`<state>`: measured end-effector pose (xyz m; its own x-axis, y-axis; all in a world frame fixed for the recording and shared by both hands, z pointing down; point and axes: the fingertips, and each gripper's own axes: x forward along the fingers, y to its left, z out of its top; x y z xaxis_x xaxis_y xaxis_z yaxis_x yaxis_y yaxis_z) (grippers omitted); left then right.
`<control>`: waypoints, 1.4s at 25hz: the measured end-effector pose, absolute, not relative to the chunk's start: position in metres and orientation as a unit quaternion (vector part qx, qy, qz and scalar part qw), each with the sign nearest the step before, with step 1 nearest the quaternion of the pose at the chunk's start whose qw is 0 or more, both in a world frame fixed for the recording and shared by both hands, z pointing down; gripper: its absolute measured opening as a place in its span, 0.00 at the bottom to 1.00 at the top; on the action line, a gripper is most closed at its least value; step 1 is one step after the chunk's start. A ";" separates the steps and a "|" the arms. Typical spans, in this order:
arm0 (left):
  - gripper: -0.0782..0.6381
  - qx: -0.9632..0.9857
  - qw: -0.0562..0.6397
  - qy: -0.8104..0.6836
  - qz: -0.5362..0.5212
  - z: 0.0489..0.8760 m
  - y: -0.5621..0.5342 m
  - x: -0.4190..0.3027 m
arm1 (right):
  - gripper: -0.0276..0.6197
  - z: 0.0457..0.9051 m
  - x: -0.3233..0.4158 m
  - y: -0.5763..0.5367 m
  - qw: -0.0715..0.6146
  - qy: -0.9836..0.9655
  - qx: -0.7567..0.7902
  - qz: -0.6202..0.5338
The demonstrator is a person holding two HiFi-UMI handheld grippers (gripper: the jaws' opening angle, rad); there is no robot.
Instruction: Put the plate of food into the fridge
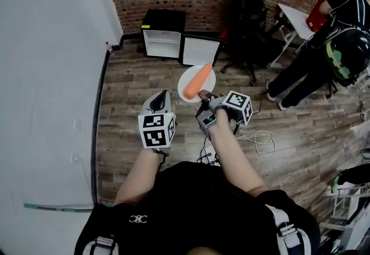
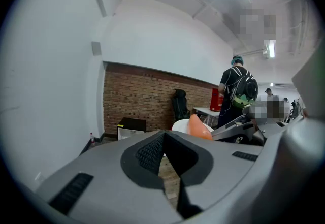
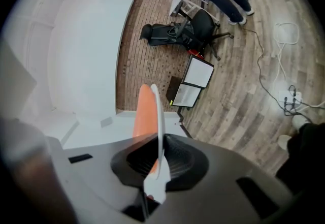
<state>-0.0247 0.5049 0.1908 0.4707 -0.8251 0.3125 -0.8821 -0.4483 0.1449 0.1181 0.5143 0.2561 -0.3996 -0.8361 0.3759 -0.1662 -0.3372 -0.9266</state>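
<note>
A white plate [image 1: 207, 86] carrying an orange carrot [image 1: 198, 80] hangs above the wood floor. My right gripper [image 1: 203, 96] is shut on the plate's near rim. In the right gripper view the plate [image 3: 159, 131] shows edge-on between the jaws, with the carrot [image 3: 143, 116] on its left side. A small black fridge [image 1: 163, 34] stands on the floor against the brick wall ahead, its door [image 1: 200, 50] swung open to the right. My left gripper [image 1: 161, 96] is shut and holds nothing, just left of the plate. The left gripper view shows the carrot [image 2: 199, 127] and the fridge [image 2: 131, 127] beyond.
A black office chair [image 1: 250, 17] stands right of the fridge. A person [image 1: 324, 45] with a backpack is at a white table [image 1: 295, 17] at the far right. Cables [image 1: 260, 138] lie on the floor. A white wall [image 1: 52, 74] runs along the left, with a small bottle [image 1: 107, 47] at its foot.
</note>
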 end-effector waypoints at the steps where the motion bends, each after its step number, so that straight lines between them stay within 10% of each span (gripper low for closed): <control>1: 0.10 0.845 0.147 -0.504 0.098 0.194 0.504 -0.030 | 0.10 0.259 0.113 0.514 0.253 0.515 -0.487 -0.659; 35: 0.10 0.815 0.168 -0.541 0.122 0.224 0.228 -0.057 | 0.11 0.294 0.098 0.219 0.216 0.528 -0.459 -0.681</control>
